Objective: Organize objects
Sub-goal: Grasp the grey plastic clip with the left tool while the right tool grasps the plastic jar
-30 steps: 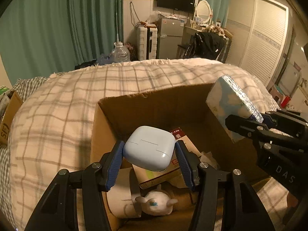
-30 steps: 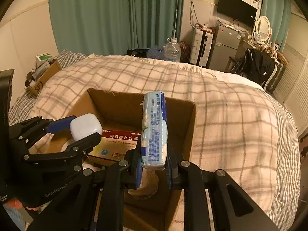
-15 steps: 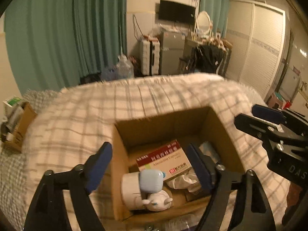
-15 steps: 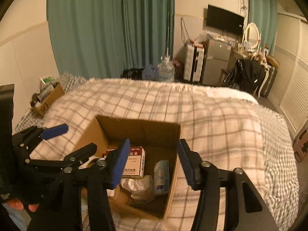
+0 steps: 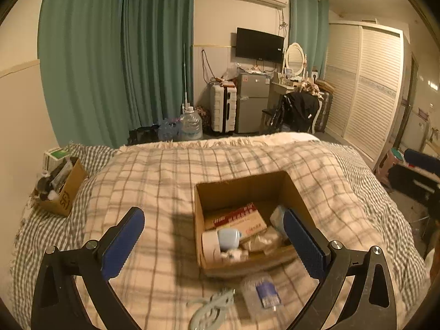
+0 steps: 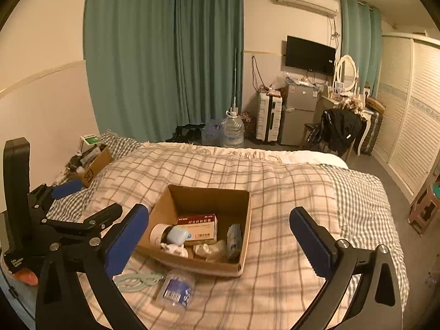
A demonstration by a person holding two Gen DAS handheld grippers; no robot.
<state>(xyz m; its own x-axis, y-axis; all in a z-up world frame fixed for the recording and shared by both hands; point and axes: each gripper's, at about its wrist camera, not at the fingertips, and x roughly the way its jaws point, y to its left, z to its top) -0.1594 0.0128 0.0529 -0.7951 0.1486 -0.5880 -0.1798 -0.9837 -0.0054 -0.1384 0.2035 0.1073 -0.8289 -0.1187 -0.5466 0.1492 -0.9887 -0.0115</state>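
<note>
An open cardboard box (image 5: 242, 189) (image 6: 246, 220) sits on the checked bed blanket. Inside lie the pale blue earbud case (image 5: 228, 238) (image 6: 177, 233), a red and white medicine box (image 5: 236, 218) (image 6: 199, 227), the blue and white tissue pack (image 6: 233, 240) against the right wall, a white roll and crumpled white things. My left gripper (image 5: 213, 243) is open and empty, high above the box; it also shows in the right wrist view (image 6: 85, 202). My right gripper (image 6: 220, 240) is open and empty, also high above.
In front of the box lie a clear plastic jar with a blue label (image 6: 176, 288) (image 5: 261, 295) and a pale green flat clip-like thing (image 6: 137, 279) (image 5: 211, 308). A second cardboard box (image 5: 63, 189) of clutter stands at the bed's far left. Floor and furniture lie beyond the bed.
Both grippers opened and let go: the earbud case and the tissue pack dropped into the box. Both grippers then pulled up and back, so the box looks smaller.
</note>
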